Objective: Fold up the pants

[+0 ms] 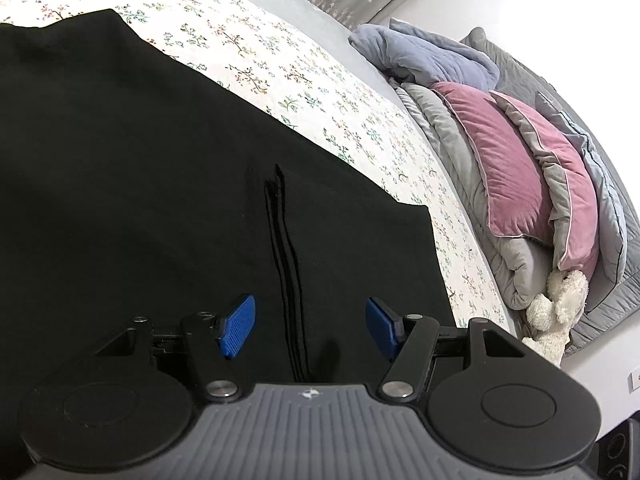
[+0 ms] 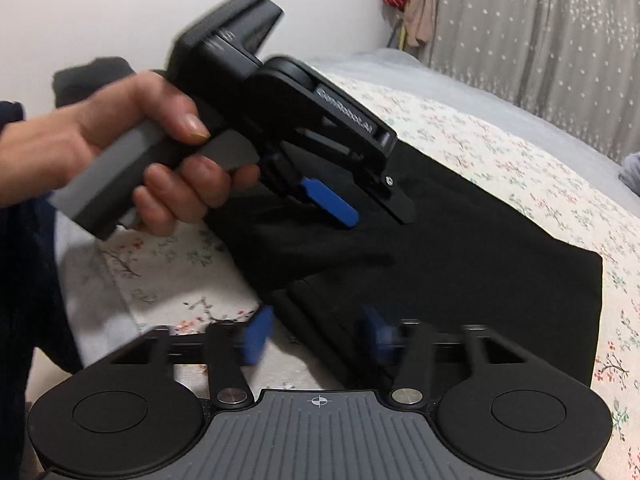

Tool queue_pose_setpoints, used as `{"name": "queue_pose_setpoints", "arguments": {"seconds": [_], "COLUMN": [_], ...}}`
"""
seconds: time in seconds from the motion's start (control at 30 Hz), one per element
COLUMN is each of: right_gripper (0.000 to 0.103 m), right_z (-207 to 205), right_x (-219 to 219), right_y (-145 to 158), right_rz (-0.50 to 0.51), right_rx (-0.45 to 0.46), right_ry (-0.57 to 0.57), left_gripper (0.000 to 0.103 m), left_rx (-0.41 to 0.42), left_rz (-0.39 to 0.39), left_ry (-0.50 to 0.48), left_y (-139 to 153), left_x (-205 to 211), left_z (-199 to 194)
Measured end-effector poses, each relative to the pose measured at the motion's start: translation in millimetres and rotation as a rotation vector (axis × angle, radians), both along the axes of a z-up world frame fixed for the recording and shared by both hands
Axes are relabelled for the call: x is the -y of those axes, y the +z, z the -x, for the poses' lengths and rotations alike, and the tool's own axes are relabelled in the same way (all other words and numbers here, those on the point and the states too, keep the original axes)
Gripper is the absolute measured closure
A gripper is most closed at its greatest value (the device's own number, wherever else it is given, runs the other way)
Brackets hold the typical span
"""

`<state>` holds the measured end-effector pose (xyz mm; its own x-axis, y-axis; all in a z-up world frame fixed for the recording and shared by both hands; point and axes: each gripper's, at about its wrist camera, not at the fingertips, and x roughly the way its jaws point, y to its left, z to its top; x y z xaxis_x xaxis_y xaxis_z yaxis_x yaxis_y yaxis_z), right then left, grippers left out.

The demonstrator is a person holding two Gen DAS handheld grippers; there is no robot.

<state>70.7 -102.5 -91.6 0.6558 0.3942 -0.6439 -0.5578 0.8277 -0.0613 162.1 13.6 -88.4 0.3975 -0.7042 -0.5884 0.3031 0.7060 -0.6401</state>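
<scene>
Left wrist, matte black pants point(image 1: 140, 200), floral bedspread point(image 1: 280, 60)

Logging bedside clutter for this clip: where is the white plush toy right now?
In the left wrist view, the fluffy white plush toy sits at the far right, below the pink velvet cushion, against the grey quilt.

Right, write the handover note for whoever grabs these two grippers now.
Left gripper: jaws open over the black pants, holding nothing; blue pads either side of a seam or edge line.
Right gripper: blurred, at the near edge of the pants, cloth folds between the pads; no contact visible.
Pants lie mostly flat on the floral bedspread, one end bunched under the left gripper as seen from the right wrist.
Done: pants laid out, possibly folded once, hard to tell.
Left: grip the edge and finish the folding.
</scene>
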Motion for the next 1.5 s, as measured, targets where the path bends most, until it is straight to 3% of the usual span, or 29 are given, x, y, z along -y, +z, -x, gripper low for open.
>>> {"name": "queue_pose_setpoints", "arguments": {"seconds": [0.1, 0.2, 0.3, 0.47, 0.63, 0.77, 0.83, 0.97, 1.13, 1.23, 1.3, 1.37, 1.47, 1.5], "right_gripper": [0.085, 0.092, 0.093, 0.093, 0.093, 0.094, 0.094, 0.094, 0.094, 0.094, 0.094, 0.094, 0.094, 0.094], "right_z": [-2, 1, 5, 9, 16, 16, 16, 17, 18, 19, 18, 20, 20, 21], "right_x": [-4, -1, 8, 12, -2, -1, 3, -1, -8, -10, -10, -12, -17, -18], "right_y": [-2, 6, 21, 33, 37, 44, 48, 49, 49, 49, 47, 45, 45, 44], "right_rz": [0.005, -0.013, -0.055, -0.067, -0.043, -0.037, -0.046, -0.034, -0.012, 0.013, 0.026, 0.033, 0.045, 0.046], "right_rx": [-0.012, 0.013, 0.052, 0.125, 0.197, 0.251, 0.262, 0.281, 0.292, 0.302, 0.304, 0.303, 0.309, 0.307], "right_ry": [0.012, 0.011, -0.025, -0.079, -0.098, -0.155, -0.168, -0.159, -0.133, -0.131, -0.124, -0.113, -0.111, -0.112], "left_gripper": [0.037, 0.037, 0.037, 0.026, 0.026, 0.026, 0.026, 0.016, 0.016, 0.030, 0.057, 0.078, 0.097, 0.098], "left_rx": [-0.005, -0.022, -0.058, -0.149, -0.173, -0.238, -0.269, -0.297, -0.308, -0.288, -0.266, -0.214, -0.180, -0.164], "left_rz": [0.001, 0.012, 0.049, 0.227, 0.212, 0.190, 0.233, 0.336, 0.343, 0.280, 0.246, 0.200, 0.186, 0.178], "left_ry": [0.000, 0.009, 0.026, 0.048, 0.049, 0.074, 0.108, 0.112, 0.109, 0.105, 0.088, 0.078, 0.079, 0.074], "left_y": [0, 0, -2, -4, -2, 3, 4, 3, -6, -6, -5, -1, -2, 0], "left_x": [-2, -5, -9, -14, -2, -3, -11, -10, 2, 5, 7, 9, 5, 6], "left_z": [1, 1, 0, -1, -1, 0, 4, 10, 5, 3, 1, -2, -5, -6]}}
